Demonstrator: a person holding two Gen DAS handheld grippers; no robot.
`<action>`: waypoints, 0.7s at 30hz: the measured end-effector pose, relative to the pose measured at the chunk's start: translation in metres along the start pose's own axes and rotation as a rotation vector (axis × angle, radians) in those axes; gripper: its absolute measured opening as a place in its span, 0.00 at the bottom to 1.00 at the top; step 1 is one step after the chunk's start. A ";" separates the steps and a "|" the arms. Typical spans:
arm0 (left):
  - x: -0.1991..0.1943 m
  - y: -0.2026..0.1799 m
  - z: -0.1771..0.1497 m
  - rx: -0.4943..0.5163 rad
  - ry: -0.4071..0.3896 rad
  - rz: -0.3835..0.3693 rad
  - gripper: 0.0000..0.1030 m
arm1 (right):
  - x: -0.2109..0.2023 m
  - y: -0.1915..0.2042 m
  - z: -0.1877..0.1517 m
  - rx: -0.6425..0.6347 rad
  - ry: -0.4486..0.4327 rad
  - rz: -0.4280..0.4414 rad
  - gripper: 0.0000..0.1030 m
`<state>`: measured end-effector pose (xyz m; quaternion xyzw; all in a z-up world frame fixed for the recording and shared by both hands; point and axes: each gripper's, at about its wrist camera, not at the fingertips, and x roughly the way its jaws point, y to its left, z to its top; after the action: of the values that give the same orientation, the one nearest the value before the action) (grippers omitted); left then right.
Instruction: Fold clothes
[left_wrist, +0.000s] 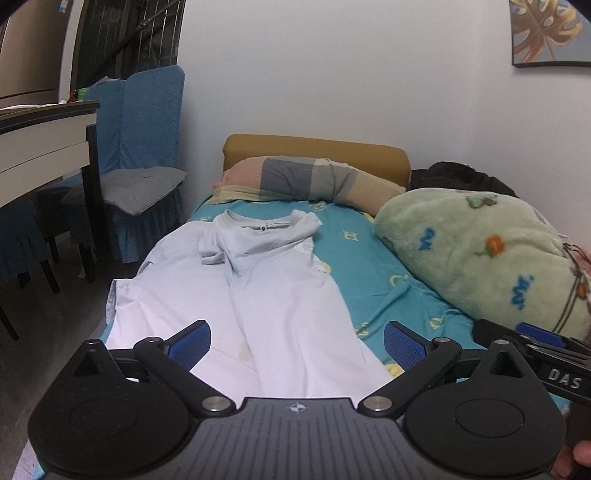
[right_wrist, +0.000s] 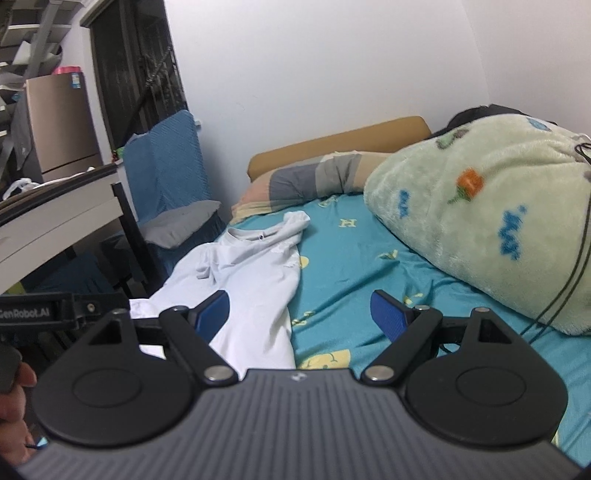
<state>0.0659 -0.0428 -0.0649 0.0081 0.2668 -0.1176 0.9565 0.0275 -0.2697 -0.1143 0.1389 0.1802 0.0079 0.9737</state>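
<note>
Turquoise sheet covers the bed, the landmark here; a green fleece blanket is heaped on its right side; a pale T-shirt lies partly folded along its left side; the left gripper and the right gripper hover over its near end, jaws spread wide, holding nothing.

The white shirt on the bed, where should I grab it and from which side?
Judging by how it lies, take the white shirt at its bottom hem, the edge nearest both open grippers, coming in low from the foot of the bed. The collar end is bunched and far away; the hem end lies flat. The left gripper already hangs over that part, the right gripper over its right edge.
</note>
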 end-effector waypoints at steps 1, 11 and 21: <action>0.002 0.002 0.000 0.002 -0.002 0.005 0.98 | -0.001 0.000 0.000 0.005 -0.001 -0.003 0.83; -0.005 0.025 0.006 -0.046 0.018 -0.026 0.98 | -0.005 0.030 0.004 -0.001 0.010 -0.046 0.83; -0.025 0.069 0.014 -0.073 0.016 0.021 0.99 | 0.004 0.062 0.019 0.055 0.030 -0.014 0.83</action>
<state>0.0680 0.0288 -0.0435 -0.0232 0.2786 -0.0974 0.9552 0.0403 -0.2153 -0.0818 0.1642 0.1956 -0.0017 0.9668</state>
